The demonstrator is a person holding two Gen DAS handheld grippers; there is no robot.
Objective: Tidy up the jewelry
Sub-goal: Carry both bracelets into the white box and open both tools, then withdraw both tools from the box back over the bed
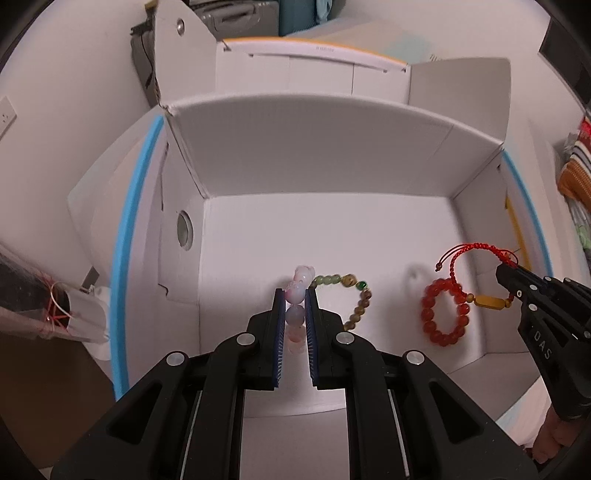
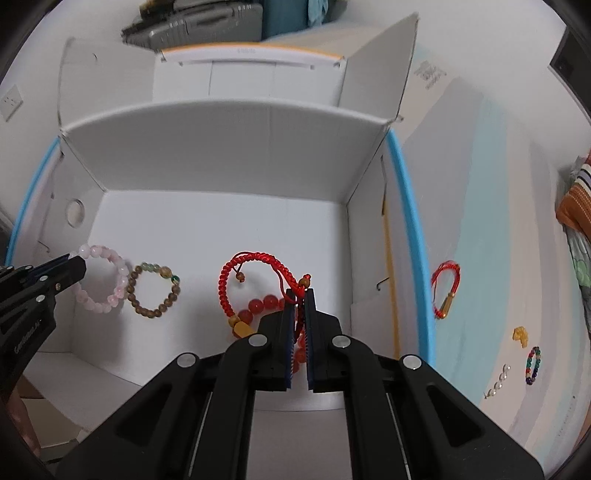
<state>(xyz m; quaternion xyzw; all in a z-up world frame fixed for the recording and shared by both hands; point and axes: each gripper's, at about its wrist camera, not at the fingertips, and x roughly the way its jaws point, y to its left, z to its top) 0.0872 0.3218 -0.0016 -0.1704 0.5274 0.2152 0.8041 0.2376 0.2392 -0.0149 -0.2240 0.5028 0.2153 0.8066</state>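
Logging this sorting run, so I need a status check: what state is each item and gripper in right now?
Left gripper: shut on pink bead bracelet, inside the box.
Right gripper: shut on red cord bracelet.
Red bead bracelet: lying in the box.
Brown-green bead bracelet: lying flat in the box.
White box: open, flaps up.
Red tassel bracelet: outside, not yet boxed.
Multicolour bead ring: outside.

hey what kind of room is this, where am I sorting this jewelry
Probably a bedroom or home storage corner: a white cardboard box on pale bedding-like fabric, striped textiles beside it, suitcases behind.
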